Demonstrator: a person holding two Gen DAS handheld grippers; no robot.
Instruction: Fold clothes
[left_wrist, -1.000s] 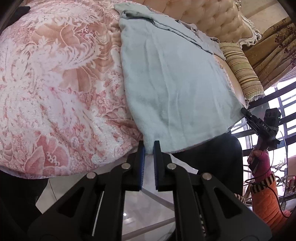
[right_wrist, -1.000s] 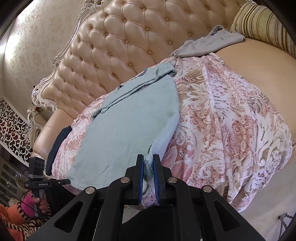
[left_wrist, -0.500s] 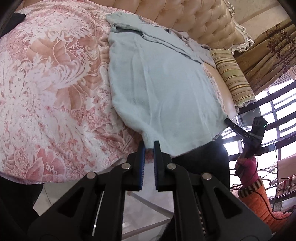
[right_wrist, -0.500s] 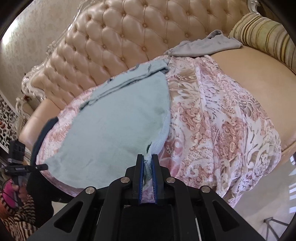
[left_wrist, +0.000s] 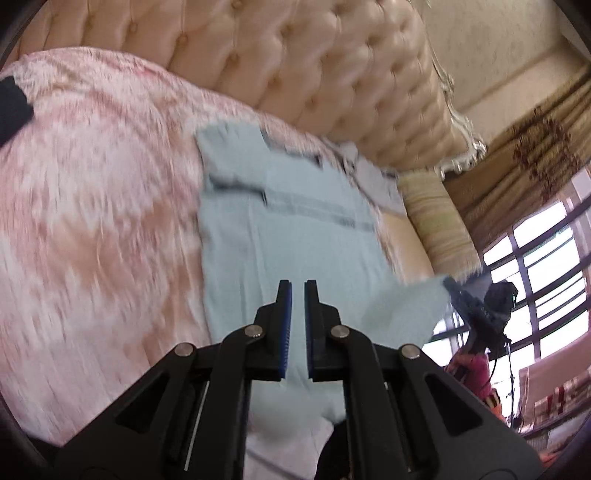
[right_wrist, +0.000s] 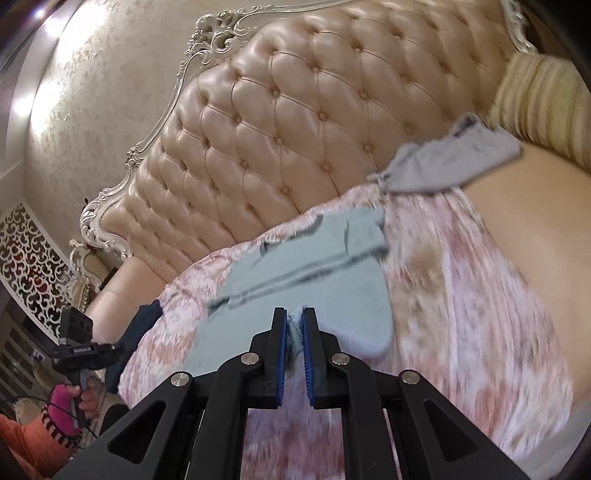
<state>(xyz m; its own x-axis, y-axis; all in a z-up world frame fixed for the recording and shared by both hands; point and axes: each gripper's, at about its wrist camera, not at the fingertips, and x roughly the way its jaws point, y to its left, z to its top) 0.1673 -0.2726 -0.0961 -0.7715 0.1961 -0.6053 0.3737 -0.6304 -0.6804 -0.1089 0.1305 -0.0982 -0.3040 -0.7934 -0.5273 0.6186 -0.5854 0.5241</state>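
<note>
Lt blue garment (left_wrist: 295, 236); pink floral(?) bedspread (left_wrist: 92, 229).

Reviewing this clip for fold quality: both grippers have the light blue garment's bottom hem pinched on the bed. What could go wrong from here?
1. The right gripper holds only a thin bunch of the light blue garment at its tips; it could slip out.
2. The left gripper shows no clear bite on the hem, so the corners may land uneven.
3. The folded sleeves near the collar could shift, and the fold may crease on the soft pink floral bedspread.
</note>
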